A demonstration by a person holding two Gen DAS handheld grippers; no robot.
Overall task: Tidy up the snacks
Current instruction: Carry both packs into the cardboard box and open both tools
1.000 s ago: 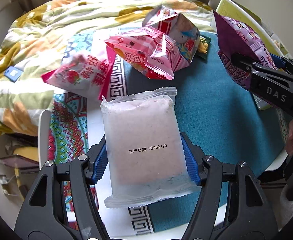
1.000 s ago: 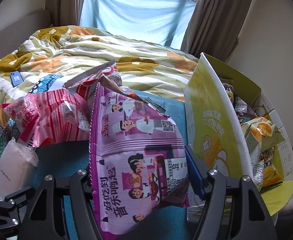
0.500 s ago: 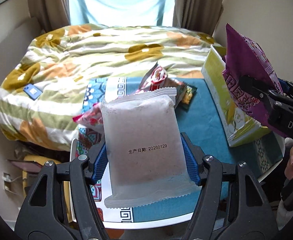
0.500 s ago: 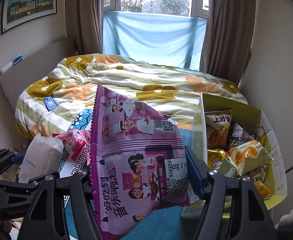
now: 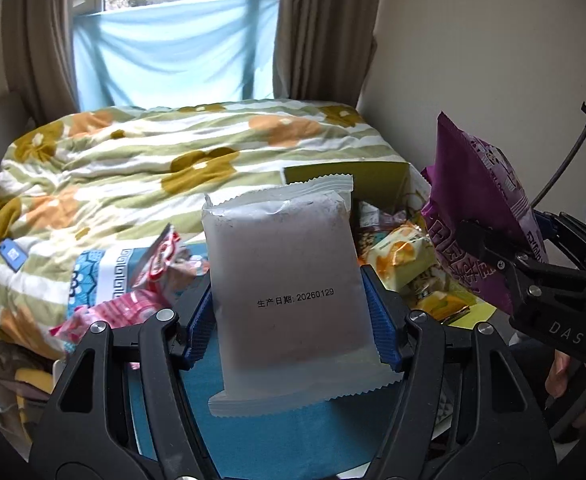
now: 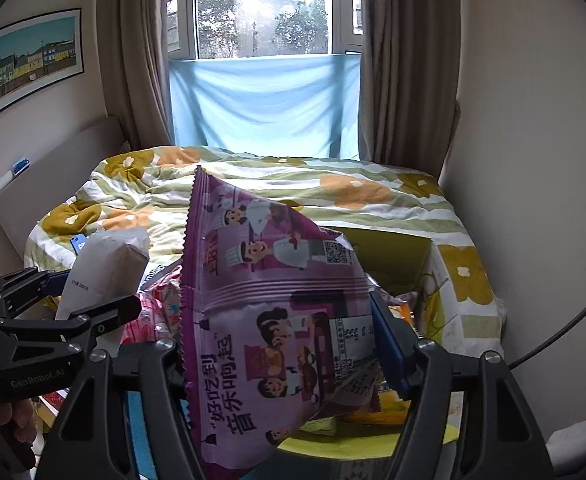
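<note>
My left gripper (image 5: pixel 293 320) is shut on a pale pink frosted snack pack (image 5: pixel 289 280) with a printed date, held up above the table. My right gripper (image 6: pixel 281 344) is shut on a purple cartoon snack bag (image 6: pixel 269 300), held up over the yellow-green box (image 6: pixel 389 248). The purple bag also shows at the right of the left wrist view (image 5: pixel 477 216), and the pale pack shows at the left of the right wrist view (image 6: pixel 105 268). The box (image 5: pixel 345 172) holds several yellow and orange snack packs (image 5: pixel 401 252).
Pink-red snack bags (image 5: pixel 149 280) lie on the teal tablecloth (image 5: pixel 277 440) to the left. A bed with a flowered quilt (image 5: pixel 153 160) lies behind the table. A wall stands at the right.
Both grippers have risen with their snacks and tilted up. The left one has swung right, so the open box now lies behind its pack. The table looks farther below.
</note>
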